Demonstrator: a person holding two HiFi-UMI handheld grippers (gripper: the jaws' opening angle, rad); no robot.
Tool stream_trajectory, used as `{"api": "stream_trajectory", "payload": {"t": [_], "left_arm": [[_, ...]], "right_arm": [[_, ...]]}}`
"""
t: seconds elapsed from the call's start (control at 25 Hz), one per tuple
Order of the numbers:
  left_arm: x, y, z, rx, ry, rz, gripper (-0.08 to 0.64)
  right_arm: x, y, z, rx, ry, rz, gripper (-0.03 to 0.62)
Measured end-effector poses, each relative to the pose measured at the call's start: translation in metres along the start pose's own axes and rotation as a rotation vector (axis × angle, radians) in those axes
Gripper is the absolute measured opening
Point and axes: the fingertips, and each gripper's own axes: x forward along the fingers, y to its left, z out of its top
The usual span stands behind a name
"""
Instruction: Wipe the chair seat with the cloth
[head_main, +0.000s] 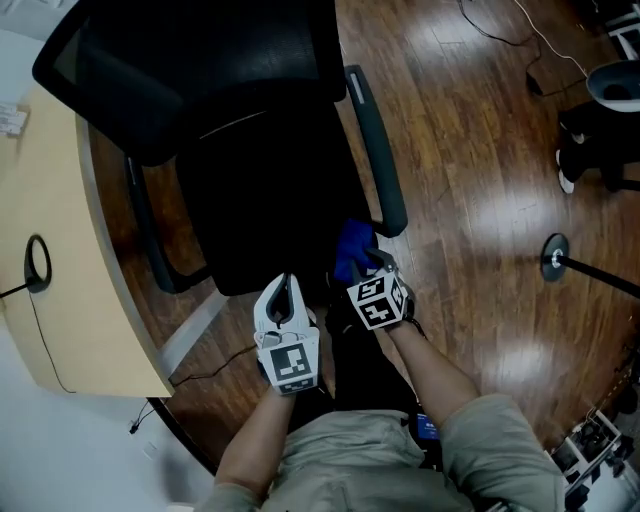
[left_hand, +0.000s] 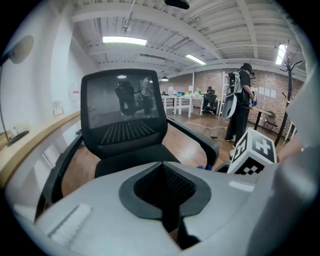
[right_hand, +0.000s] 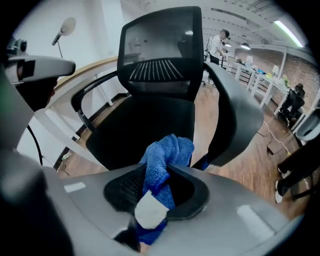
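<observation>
The wooden floor (head_main: 470, 150) fills the right of the head view, and a pale desk (head_main: 50, 200) runs down the left edge. The black chair (head_main: 200, 60) takes the upper centre, its seat (head_main: 260, 200) dark and bare. Low in the middle, the left hand-held gripper (head_main: 287, 285) points at the seat's near edge, jaws pressed together with nothing between them. Just right of it, the right hand-held gripper (head_main: 375, 262) pinches the blue cloth (head_main: 352, 245), which bunches over the seat's lower right corner beside the armrest (head_main: 380, 150).
</observation>
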Motion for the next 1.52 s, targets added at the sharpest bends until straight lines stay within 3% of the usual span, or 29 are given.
{"api": "stream_trajectory", "payload": {"t": [0.24, 0.44, 0.72, 1.0, 1.36, 1.52], "left_arm": [[-0.060, 0.055, 0.044, -0.063, -0.041, 0.103, 0.006], [-0.098, 0.094, 0.073, -0.133, -0.117, 0.162, 0.006], [-0.172, 0.144, 0.079, -0.180, -0.179, 0.230, 0.006], [-0.251, 0.203, 0.064, -0.230, -0.218, 0.343, 0.006], [-0.349, 0.262, 0.002, -0.315, -0.192, 0.477, 0.006], [-0.385, 0.288, -0.023, -0.358, -0.187, 0.524, 0.006]], "right_arm": [[-0.075, 0.049, 0.065, -0.100, -0.111, 0.037, 0.091], [-0.128, 0.082, 0.142, -0.214, -0.247, 0.048, 0.091], [-0.193, 0.171, 0.210, -0.368, -0.385, 0.112, 0.091], [-0.225, 0.275, 0.235, -0.529, -0.435, 0.238, 0.091], [-0.230, 0.446, 0.227, -0.762, -0.414, 0.501, 0.091], [-0.222, 0.506, 0.228, -0.807, -0.389, 0.554, 0.092]]}}
